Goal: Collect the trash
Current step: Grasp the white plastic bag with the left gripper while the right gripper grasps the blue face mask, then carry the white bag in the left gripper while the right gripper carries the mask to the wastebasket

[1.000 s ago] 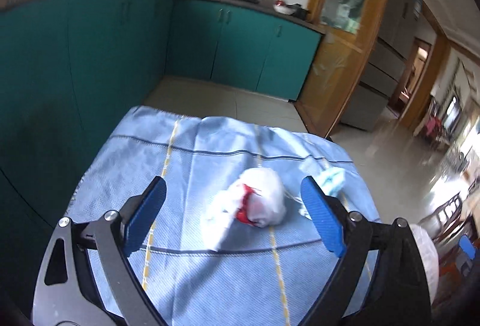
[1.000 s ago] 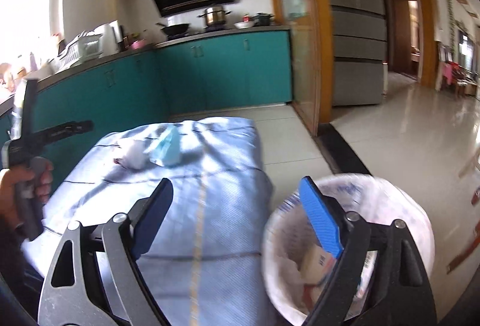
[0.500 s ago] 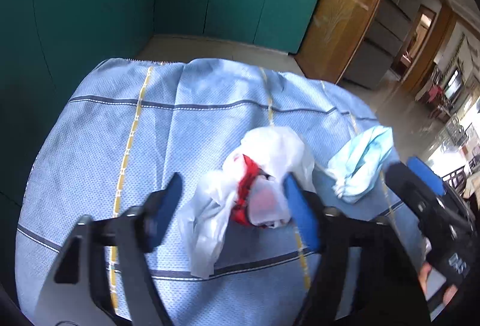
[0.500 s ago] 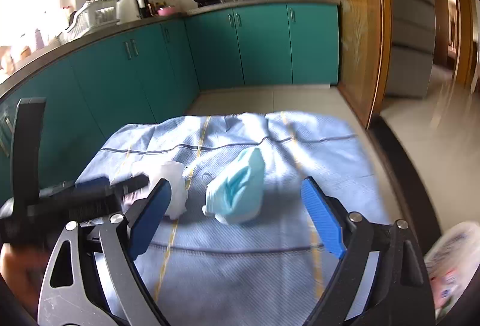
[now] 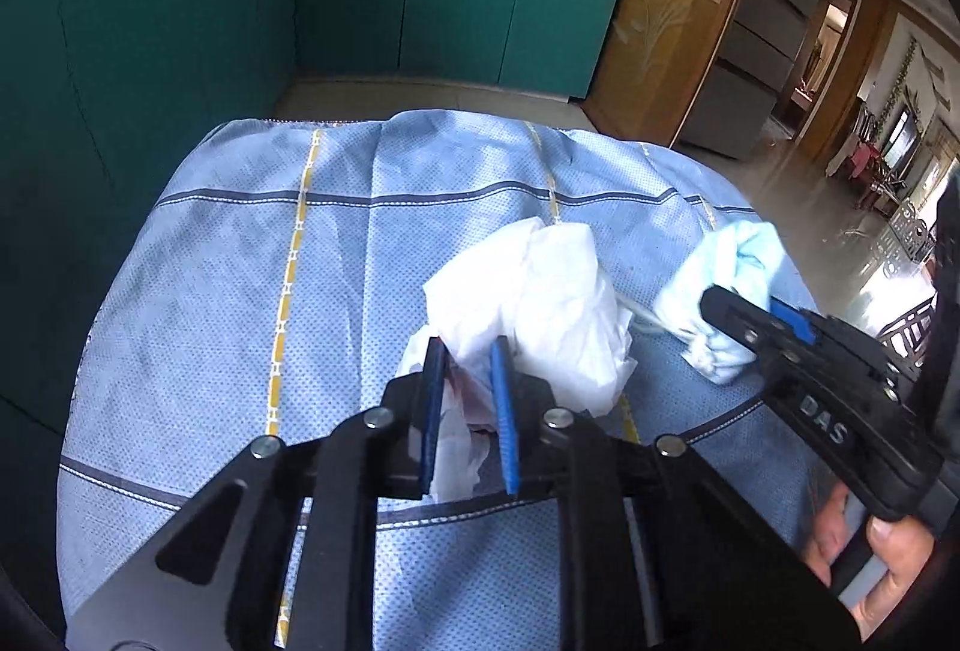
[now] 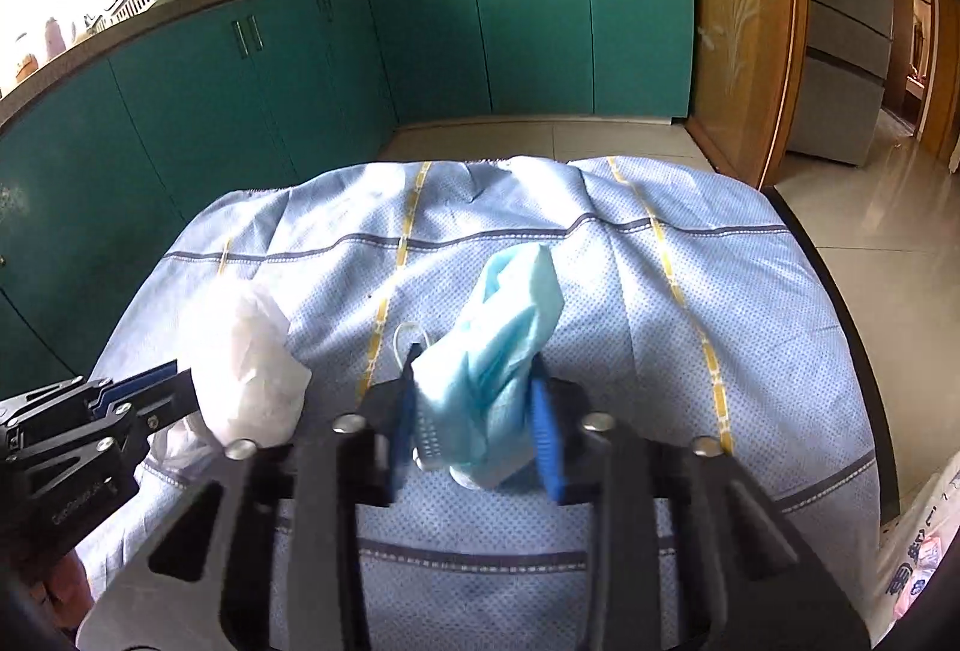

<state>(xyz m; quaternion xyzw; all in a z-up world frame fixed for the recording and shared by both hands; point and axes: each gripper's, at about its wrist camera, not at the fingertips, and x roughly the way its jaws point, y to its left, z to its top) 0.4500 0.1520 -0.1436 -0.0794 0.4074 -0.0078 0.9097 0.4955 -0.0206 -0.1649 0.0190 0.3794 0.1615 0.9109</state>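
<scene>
A crumpled white plastic bag with a red patch (image 5: 540, 303) lies on the blue checked tablecloth (image 5: 240, 255). My left gripper (image 5: 467, 351) is shut on its near end. It also shows in the right wrist view (image 6: 252, 369). A crumpled light blue face mask (image 6: 498, 351) stands on the cloth, and my right gripper (image 6: 474, 387) is shut on its lower part. The mask also shows in the left wrist view (image 5: 720, 279), with the right gripper's fingers (image 5: 756, 327) on it.
A bin lined with a white bag (image 6: 918, 549) stands off the table's right front corner. Teal kitchen cabinets (image 6: 420, 27) run along the back and left. A tiled floor (image 6: 900, 207) and a grey fridge (image 6: 846, 39) lie to the right.
Both grippers have closed. The left one moved onto the white bag and shut on it. The right one swung from the bin to the mask and shut on it.
</scene>
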